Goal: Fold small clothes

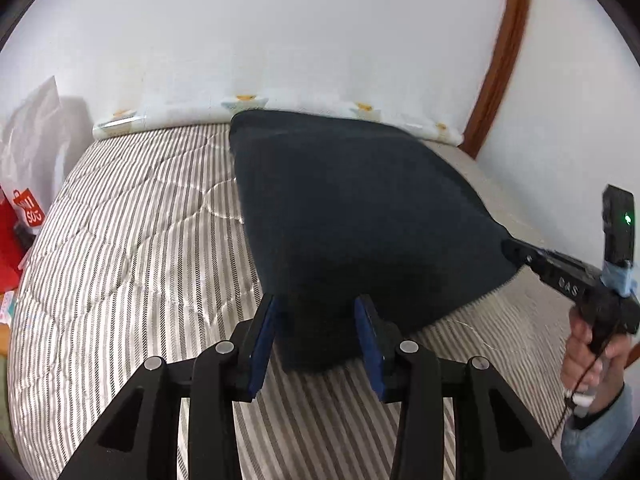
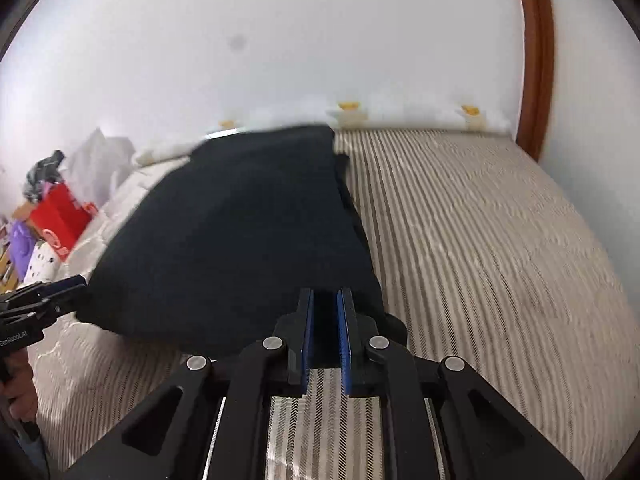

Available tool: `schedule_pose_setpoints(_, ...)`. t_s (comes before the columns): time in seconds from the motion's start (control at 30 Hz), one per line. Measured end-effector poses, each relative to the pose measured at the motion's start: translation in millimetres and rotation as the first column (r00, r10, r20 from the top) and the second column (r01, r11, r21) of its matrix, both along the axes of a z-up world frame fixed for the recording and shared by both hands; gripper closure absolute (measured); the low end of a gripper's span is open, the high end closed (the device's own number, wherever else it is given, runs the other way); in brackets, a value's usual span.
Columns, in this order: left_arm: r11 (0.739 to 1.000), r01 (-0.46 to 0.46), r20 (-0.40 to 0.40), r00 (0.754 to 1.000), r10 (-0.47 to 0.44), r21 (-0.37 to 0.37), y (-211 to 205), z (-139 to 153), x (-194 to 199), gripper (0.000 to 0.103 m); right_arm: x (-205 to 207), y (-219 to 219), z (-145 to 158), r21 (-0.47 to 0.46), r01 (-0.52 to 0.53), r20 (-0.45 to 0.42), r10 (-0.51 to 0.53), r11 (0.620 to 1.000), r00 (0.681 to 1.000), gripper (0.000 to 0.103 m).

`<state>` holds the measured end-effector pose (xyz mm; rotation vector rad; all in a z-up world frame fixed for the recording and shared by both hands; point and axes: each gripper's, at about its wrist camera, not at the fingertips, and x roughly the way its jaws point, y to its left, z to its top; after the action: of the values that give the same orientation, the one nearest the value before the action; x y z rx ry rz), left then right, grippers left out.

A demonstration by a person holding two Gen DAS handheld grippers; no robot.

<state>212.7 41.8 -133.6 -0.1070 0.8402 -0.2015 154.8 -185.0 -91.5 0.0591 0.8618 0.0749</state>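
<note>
- Both claws are on the same dark cloth (image 1: 360, 216): my left claw (image 1: 316, 344) has its blue pads spread wide with the near corner of the cloth between them, and I cannot tell whether they pinch it or only straddle it.
- My right claw (image 2: 325, 344) has its pads drawn close together with a fold of the cloth's near edge running between them, so I judge it is gripping.
- In the left camera the right claw sits at the cloth's right corner, its tip touching the fabric there, held in a hand (image 1: 588, 360) with a grey sleeve.
- In the right camera the left claw shows at the cloth's left corner.
- That cloth lies spread over a striped bed cover (image 1: 132, 232), stretching from the near edge, where I hold it, to the far edge by a white pillow (image 1: 192, 112) against the wall (image 1: 280, 20).
- Its near edge looks lifted off the cover and pulled taut between the two corners.
- A second layer shows along the right side in the right camera, so one fold may already be in; I cannot be sure.
- As I read it, the job is at an early-to-middle point: corners are taken, and carrying the near edge over to the far edge is not yet done.
- A red bag (image 1: 24, 216) and clutter sit off the bed at the far left.
</note>
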Motion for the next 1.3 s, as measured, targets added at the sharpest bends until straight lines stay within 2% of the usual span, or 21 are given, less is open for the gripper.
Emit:
schedule_pose_setpoints(0.33,1.0,-0.001,-0.028,1.0,0.002,0.008,-3.3,-6.1,5.9,0.058,0.2,-2.6,-2.4,-0.006,0.045,-0.032,-0.046,0.999,0.998,0.091)
schedule_pose_setpoints(0.63,0.999,-0.023,-0.046,0.999,0.024,0.024,-8.9,-10.1,4.4,0.05,0.9,6.2,-1.3,-0.063,0.037,-0.053,-0.041,0.997,0.998,0.08)
schedule_pose_setpoints(0.93,1.0,-0.018,-0.073,0.997,0.019,0.009,-6.1,-17.6,-8.4,0.05,-14.4,-8.9,-2.3,-0.062,0.056,-0.064,-0.06,0.997,0.996,0.077)
schedule_pose_setpoints(1.23,0.999,-0.043,-0.054,0.998,0.043,-0.004,-12.9,5.8,-20.5,0.05,-24.7,-11.7,15.6,-0.087,0.104,-0.063,-0.11,0.991,0.992,0.074)
schedule_pose_setpoints(1.3,0.999,-0.052,-0.042,0.998,0.052,0.0,-14.8,14.0,-26.4,0.047,-32.3,-7.7,25.2,-0.084,0.103,-0.051,-0.108,0.991,0.993,0.069)
